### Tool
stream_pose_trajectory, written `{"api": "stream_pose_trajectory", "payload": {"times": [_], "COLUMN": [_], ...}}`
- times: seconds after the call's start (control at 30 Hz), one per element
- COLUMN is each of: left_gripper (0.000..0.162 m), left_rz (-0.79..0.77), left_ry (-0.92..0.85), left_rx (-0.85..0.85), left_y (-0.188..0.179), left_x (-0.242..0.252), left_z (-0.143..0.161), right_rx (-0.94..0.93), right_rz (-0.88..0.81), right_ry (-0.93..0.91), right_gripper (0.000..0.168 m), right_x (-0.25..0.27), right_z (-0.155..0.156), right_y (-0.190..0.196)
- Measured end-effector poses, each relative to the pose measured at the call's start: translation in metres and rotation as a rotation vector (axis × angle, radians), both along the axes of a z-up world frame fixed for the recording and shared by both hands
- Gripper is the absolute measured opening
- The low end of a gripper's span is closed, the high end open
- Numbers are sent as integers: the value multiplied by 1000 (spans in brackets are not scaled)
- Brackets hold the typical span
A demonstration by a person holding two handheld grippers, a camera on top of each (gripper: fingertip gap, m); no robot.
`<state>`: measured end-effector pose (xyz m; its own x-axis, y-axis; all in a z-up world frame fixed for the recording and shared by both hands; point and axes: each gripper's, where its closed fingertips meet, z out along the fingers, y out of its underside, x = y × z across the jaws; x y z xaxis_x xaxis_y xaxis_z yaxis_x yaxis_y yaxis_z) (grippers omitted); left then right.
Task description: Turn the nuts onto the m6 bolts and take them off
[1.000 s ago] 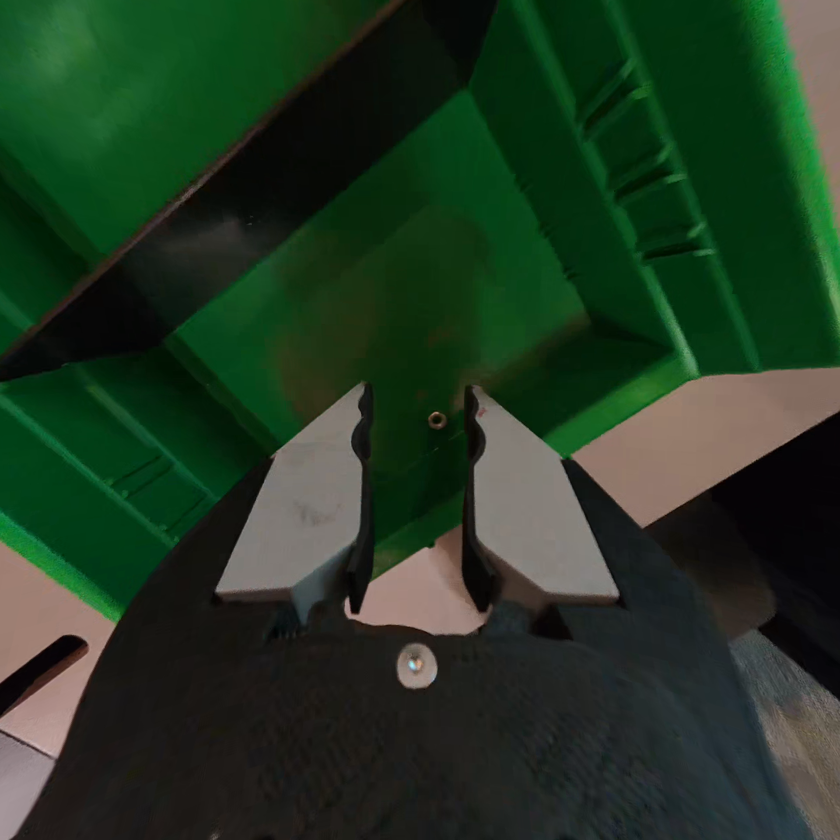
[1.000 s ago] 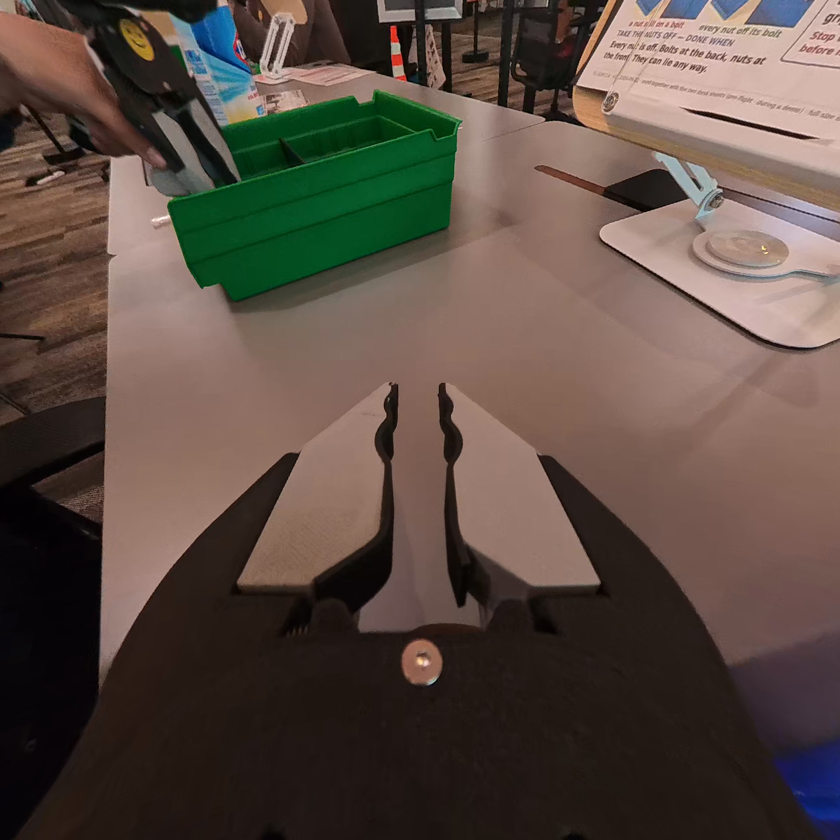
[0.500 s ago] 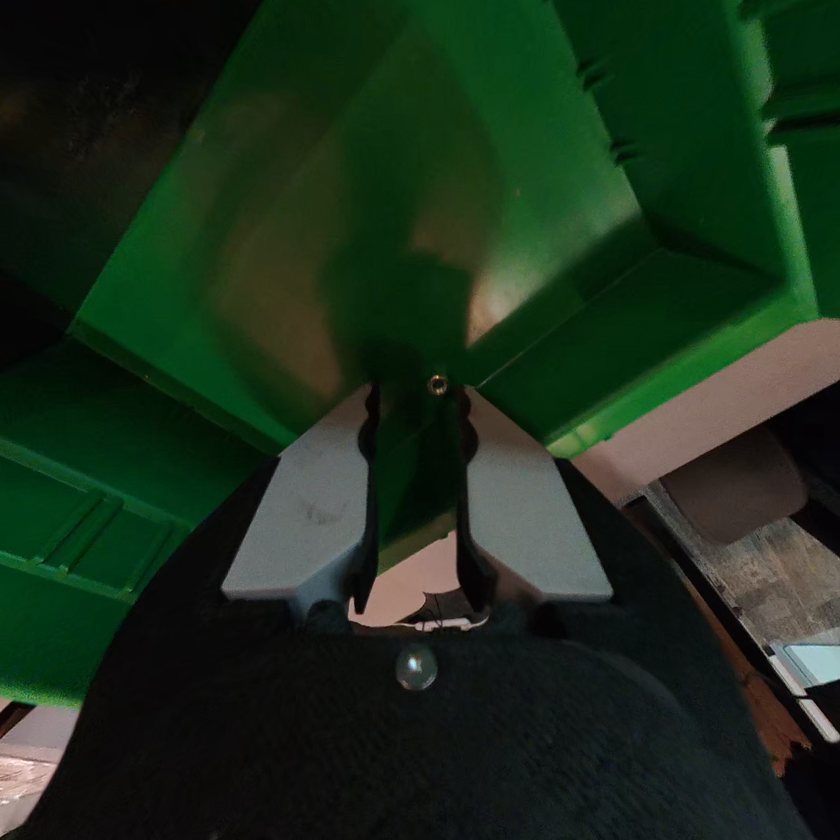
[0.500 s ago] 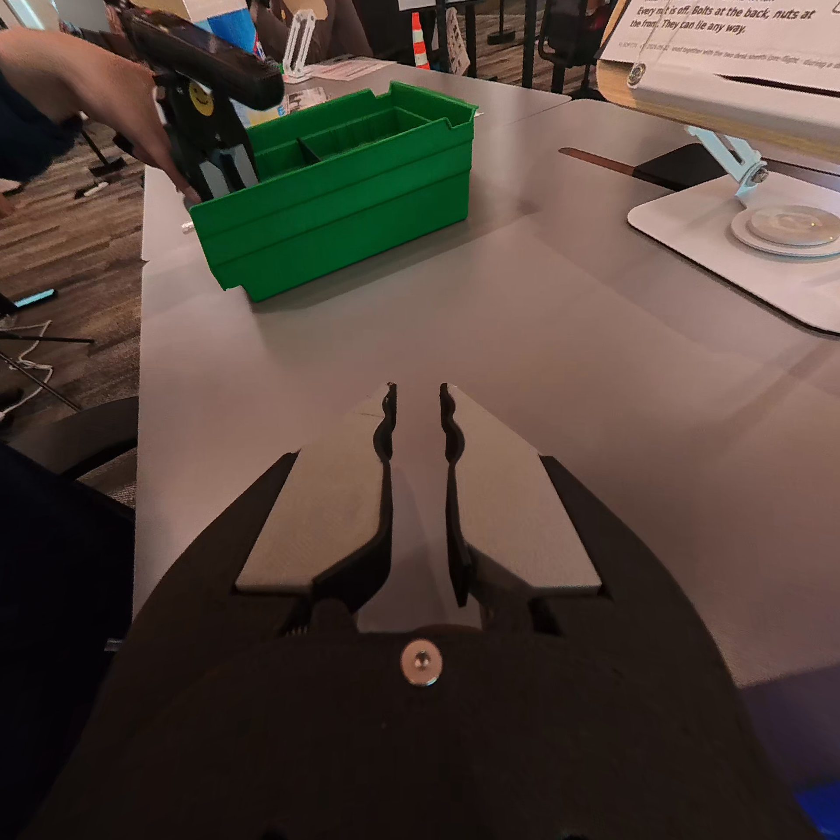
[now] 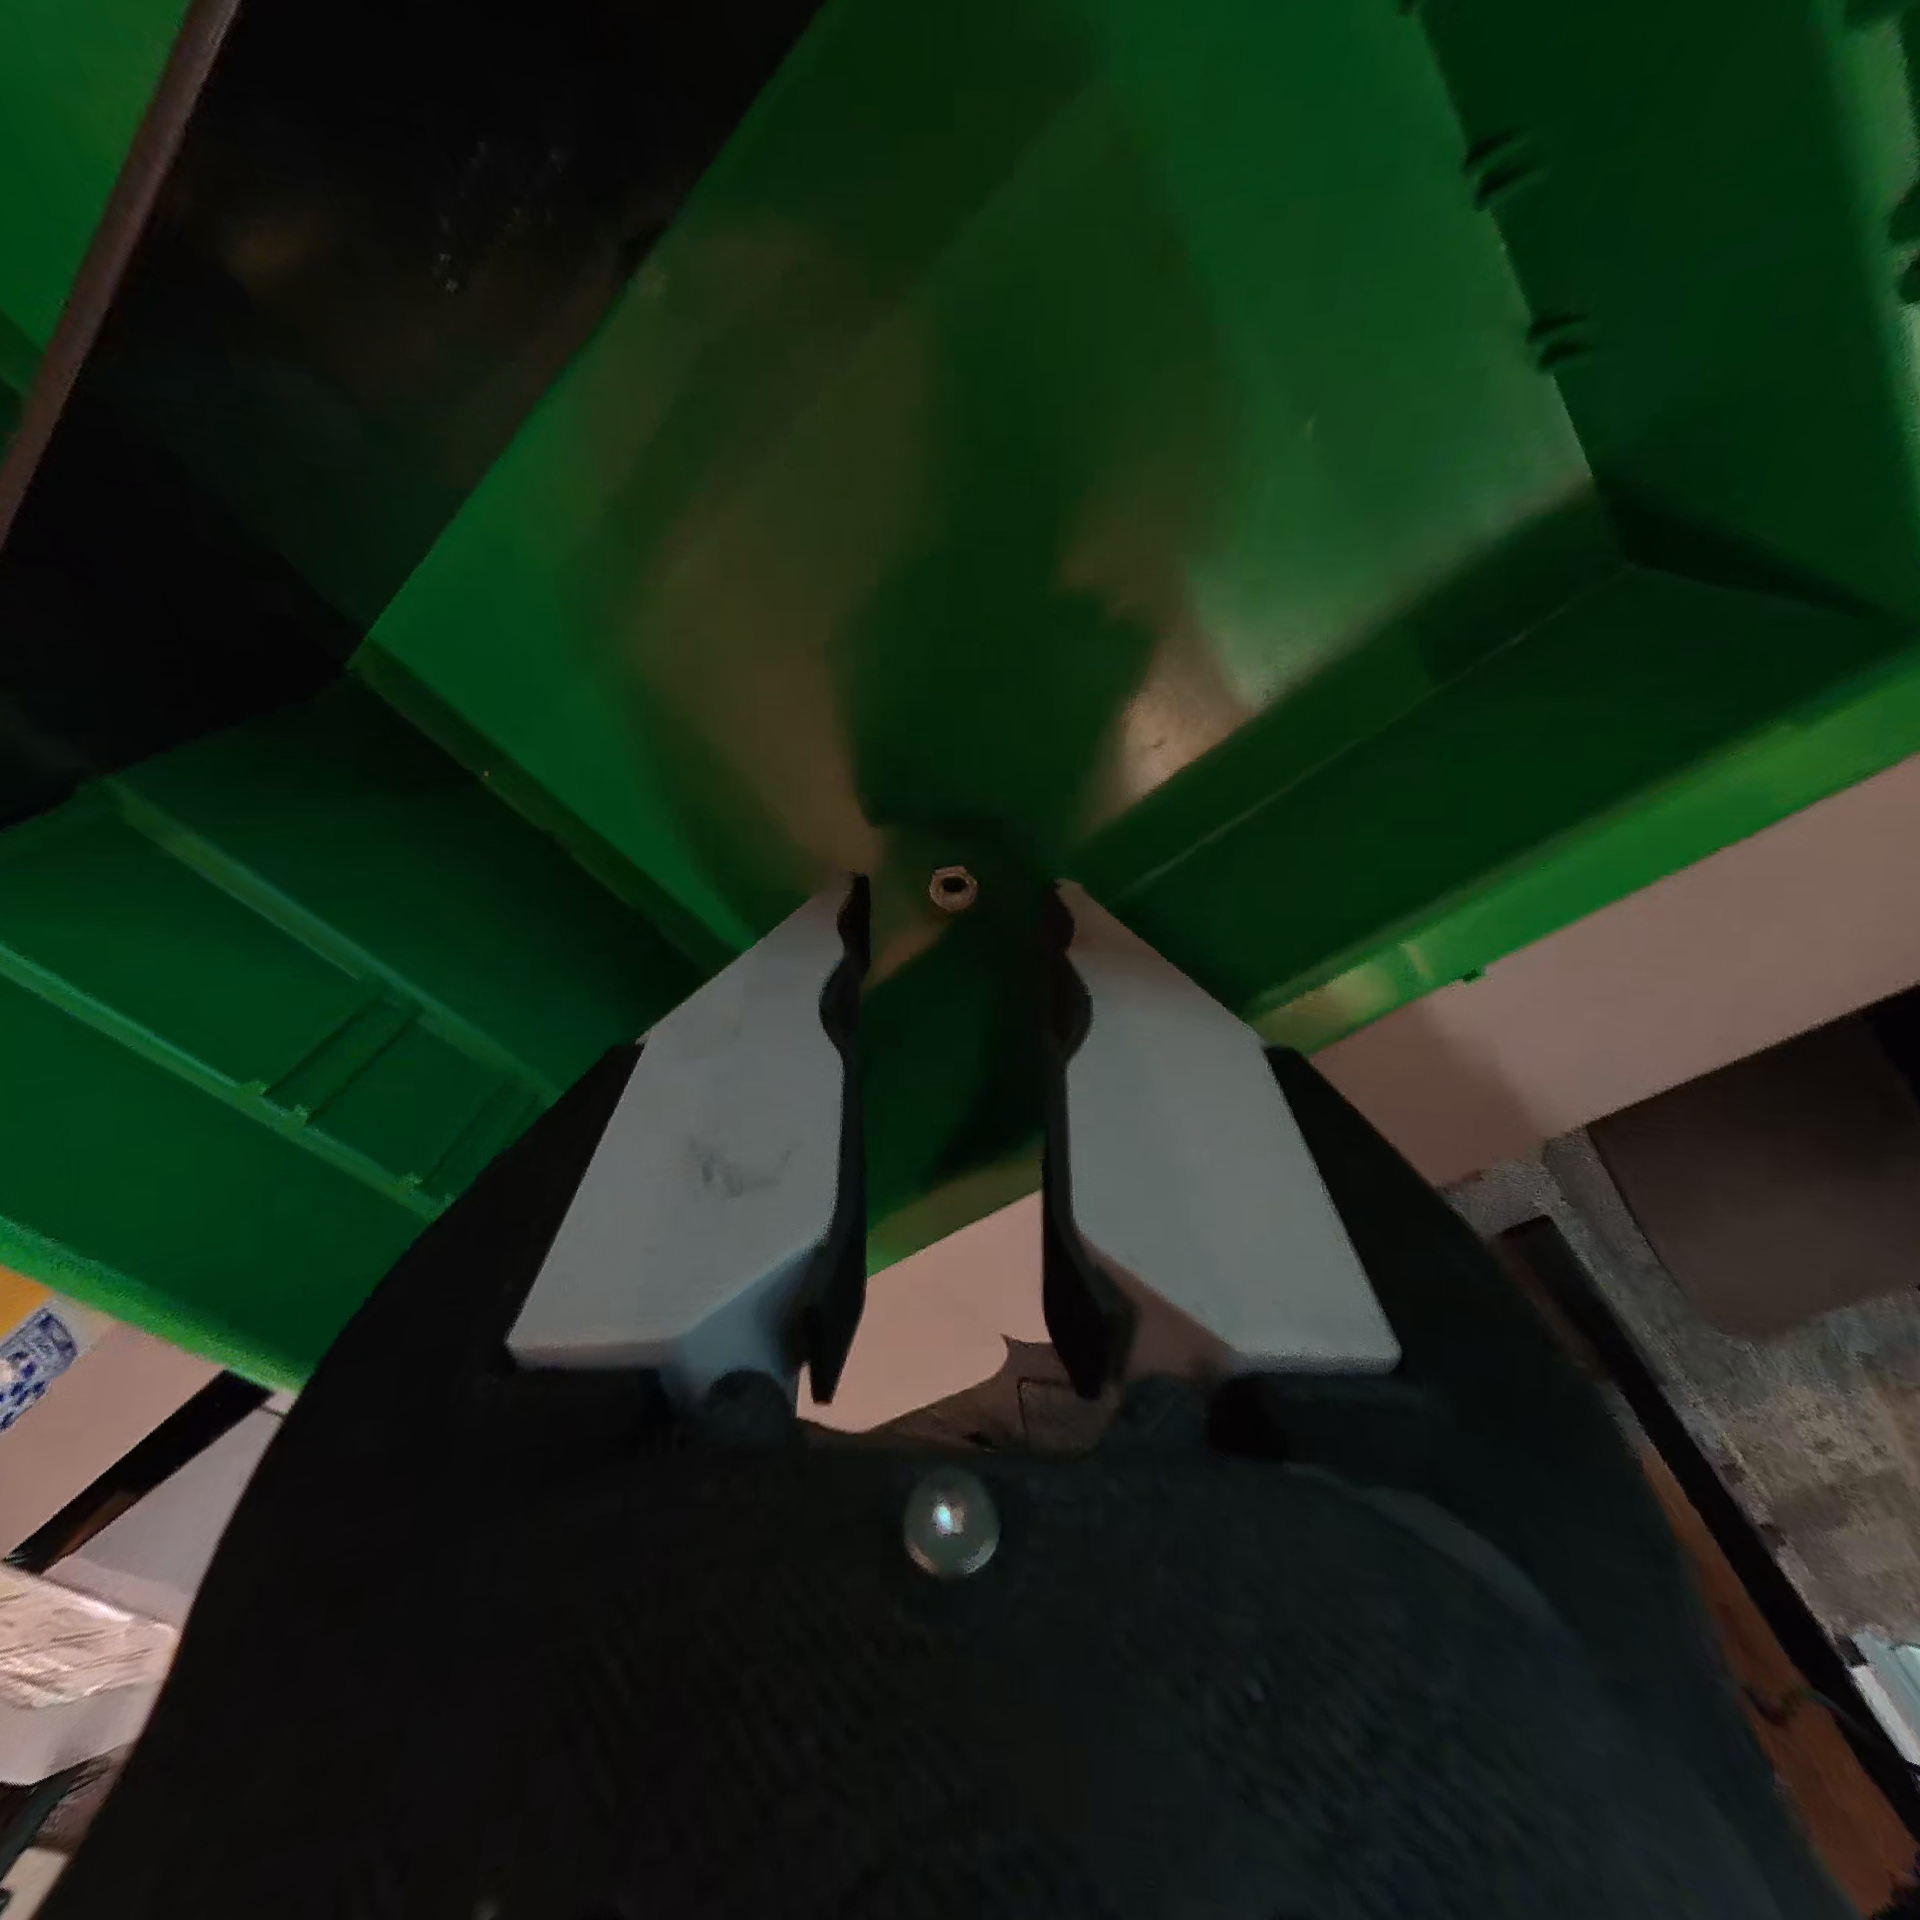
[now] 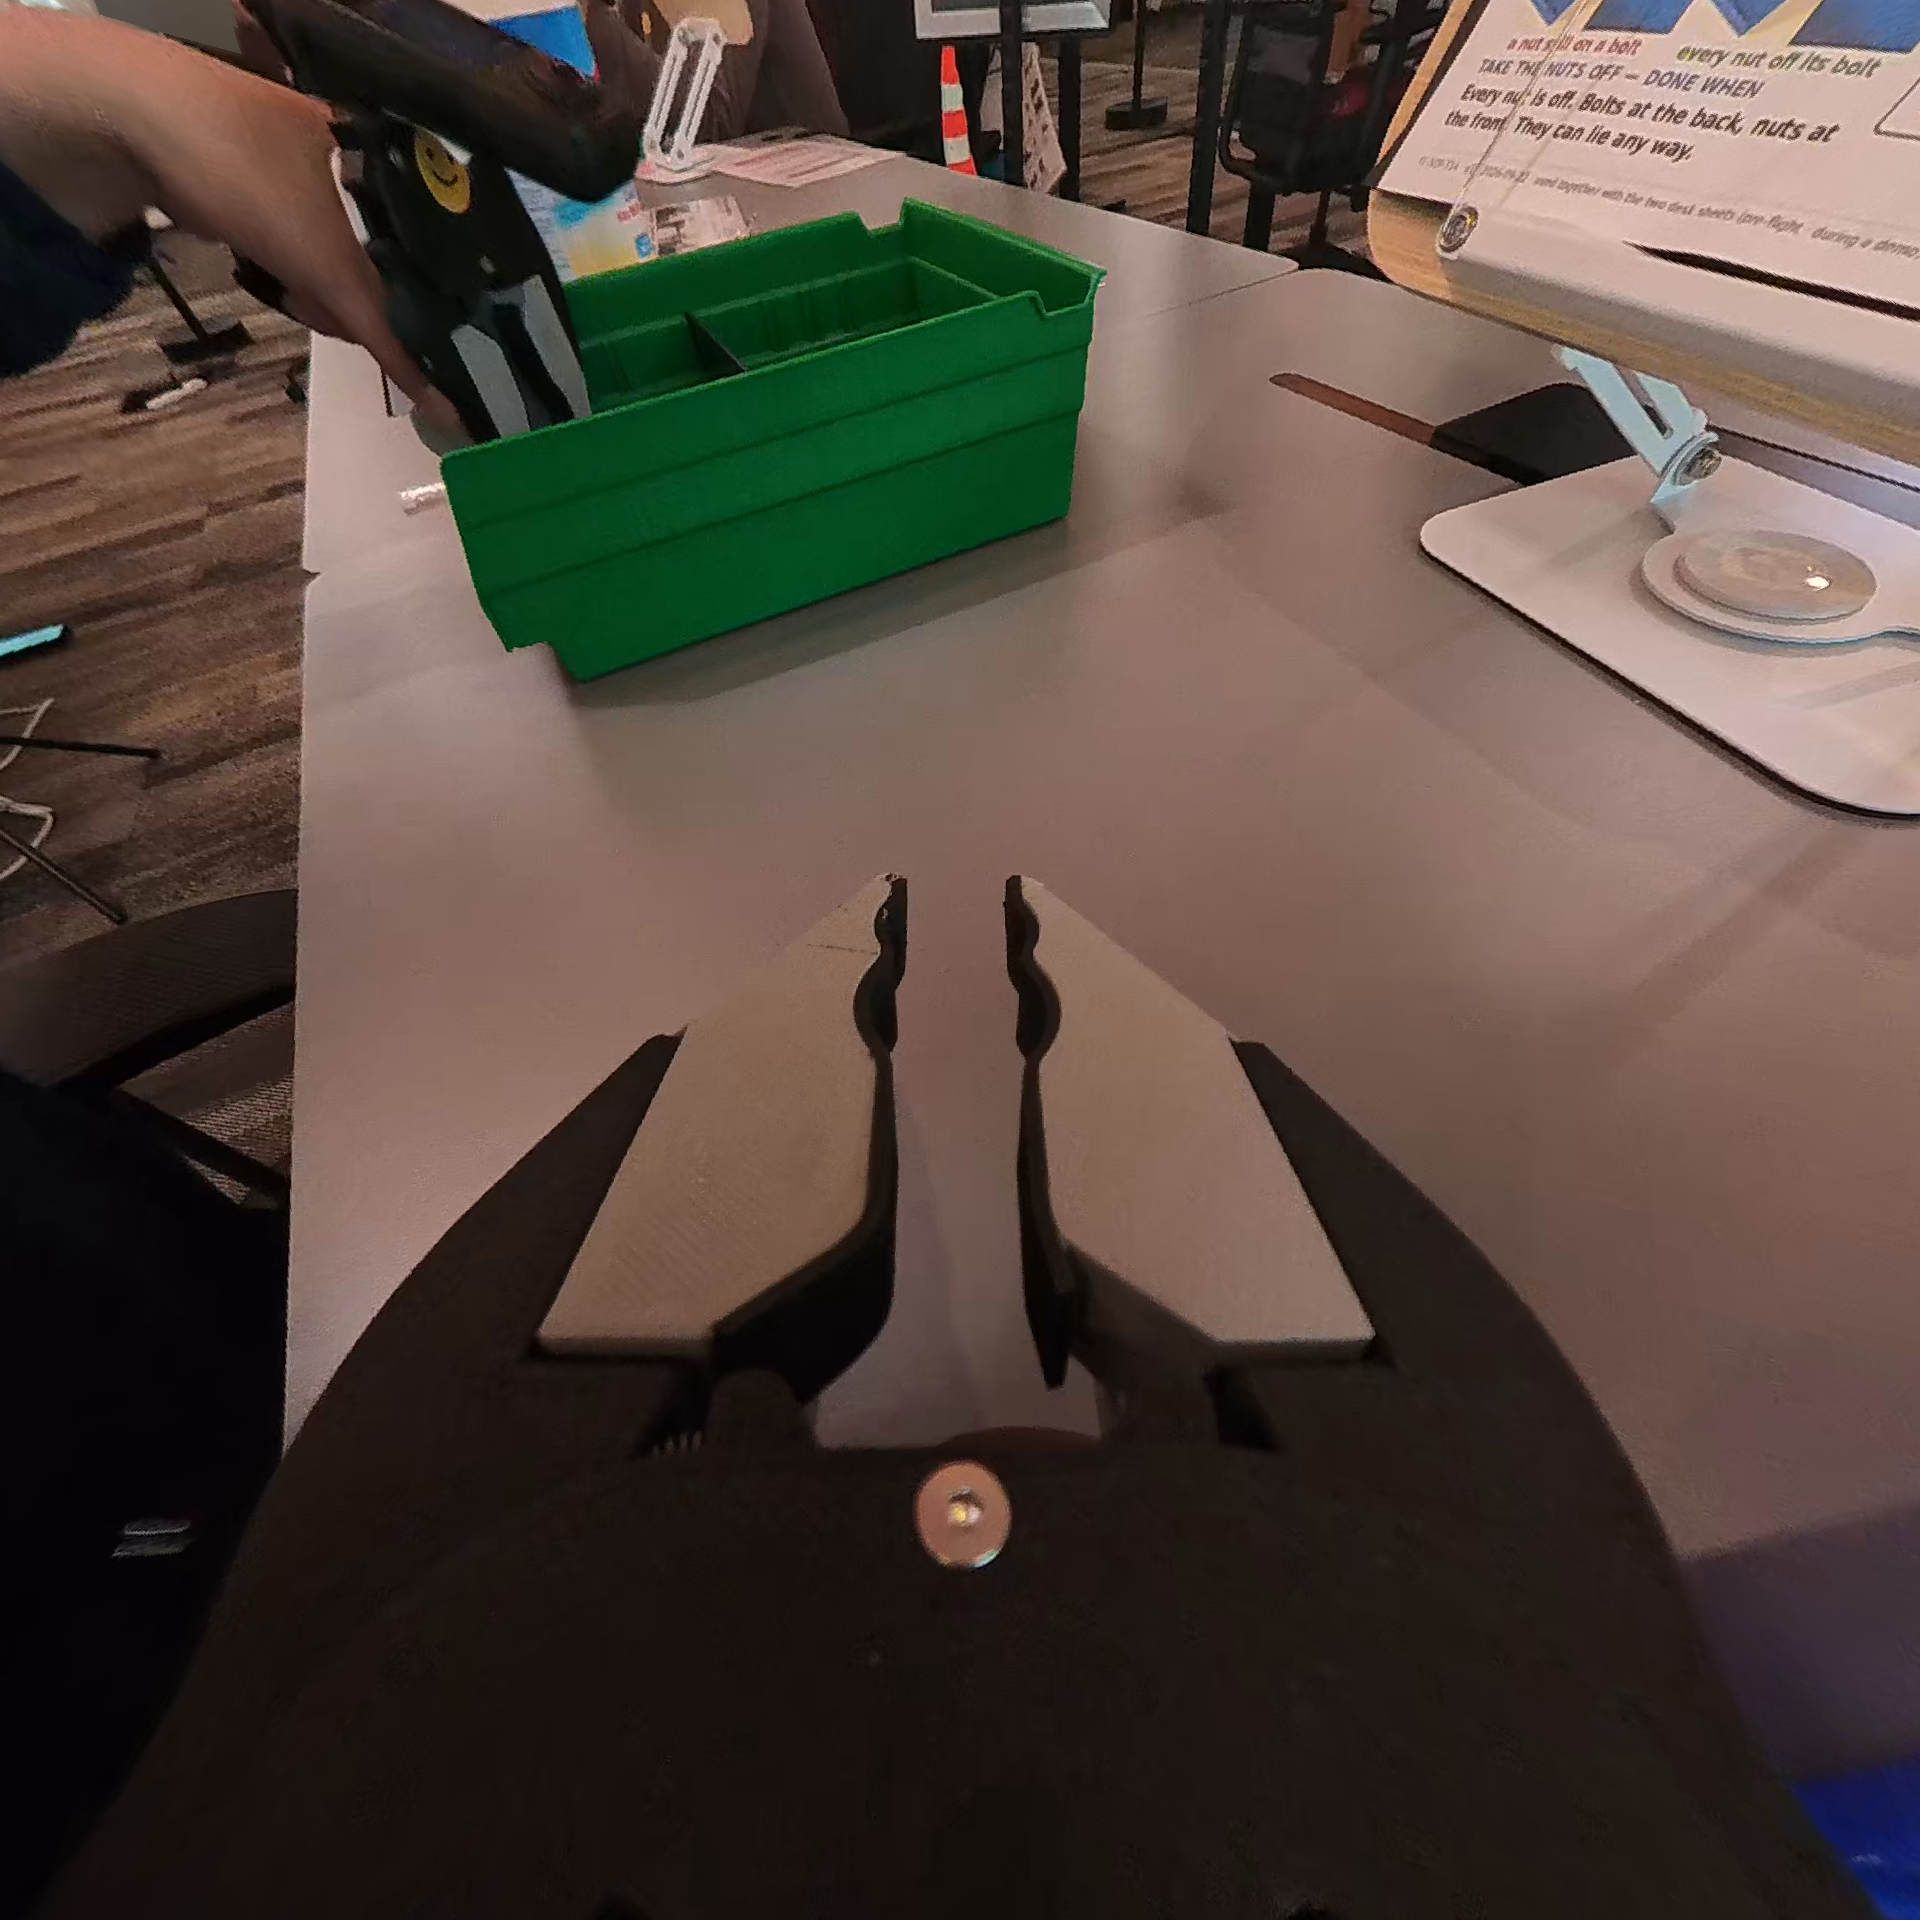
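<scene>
Left tool is seen lowered into the green bin, fingers apart, w/ a small nut lying on the bin floor just between the tips — not gripped, as far as can be told. That nut sits in the end compartment, close to the corner where the bin's end wall meets its side wall. A dark divider is seen across the bin beyond it. No bolts can be made out in the left wrist view; parts of the picture are blurred.

From the right wrist view, the left tool is shown at the bin's near-left end, held by a person's hand, its grey fingers dipped inside the green bin. A yellow round sticker is carried on its black body. A small pale item is seen on the surface just beside the bin's left corner — too small to be identified.

Right tool is held well apart from the bin, low over the grey surface, fingers parted by a narrow gap w/ nothing between them. To the right, a white stand base w/ a round disc is set on the surface, and a printed sheet is propped above it. Chairs, an orange cone and patterned carpet are visible in the bkgd.
</scene>
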<state>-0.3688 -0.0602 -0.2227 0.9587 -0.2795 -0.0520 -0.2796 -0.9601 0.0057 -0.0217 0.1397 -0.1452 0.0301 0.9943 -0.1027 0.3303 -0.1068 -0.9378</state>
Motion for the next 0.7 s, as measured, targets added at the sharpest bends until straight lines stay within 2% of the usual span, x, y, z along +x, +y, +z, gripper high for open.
{"api": "stream_pose_trajectory", "payload": {"times": [0.17,0.27,0.53,0.7], "left_gripper": [28,28,25,27], "left_rz": [51,86,90,72], "left_ry": [-1,-61,-84,-31], "left_rx": [-23,7,0,-37], "left_y": [-9,-5,0,-2], "left_x": [-10,-8,-5,-7], "left_z": [-9,-10,-12,-13], "right_rx": [13,14,11,9], "right_rz": [3,1,3,7], "right_ry": [11,18,34,40], "right_gripper": [15,15,15,15], "right_x": [0,1,2,3], "right_z": [3,5,10,12], "right_y": [-2,-2,-2,-3]}}
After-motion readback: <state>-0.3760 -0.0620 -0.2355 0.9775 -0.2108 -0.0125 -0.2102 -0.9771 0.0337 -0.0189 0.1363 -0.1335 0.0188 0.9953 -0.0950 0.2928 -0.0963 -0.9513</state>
